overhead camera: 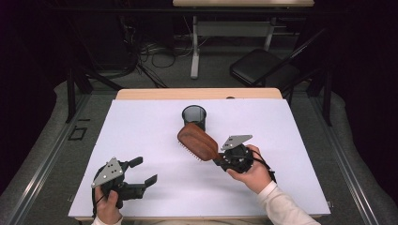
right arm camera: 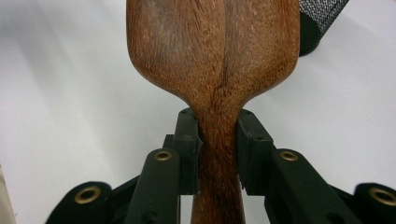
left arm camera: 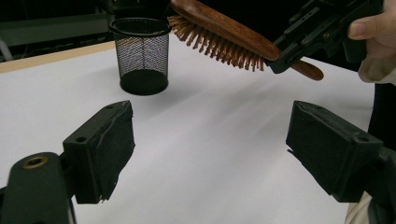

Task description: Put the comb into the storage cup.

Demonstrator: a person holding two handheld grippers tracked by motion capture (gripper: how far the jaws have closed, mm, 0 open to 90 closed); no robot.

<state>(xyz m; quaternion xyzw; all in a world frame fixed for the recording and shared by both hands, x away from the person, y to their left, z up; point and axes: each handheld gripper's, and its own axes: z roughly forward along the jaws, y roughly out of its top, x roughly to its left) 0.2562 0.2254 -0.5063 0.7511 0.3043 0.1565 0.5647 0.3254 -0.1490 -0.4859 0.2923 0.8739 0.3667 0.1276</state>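
One hairbrush (overhead camera: 198, 141), clamped by its handle in the right gripper (overhead camera: 224, 159), points bristles-down toward the mesh cup (overhead camera: 194, 116) just beyond; left gripper (overhead camera: 141, 173) idles wide open, empty.

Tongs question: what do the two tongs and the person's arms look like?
Both tongs, left and right, are black, each topped by a grey three-cornered plate. A black cable trails from the right one. The jaws are blocky, with brass-ringed screw holes. The person wears white sleeves.
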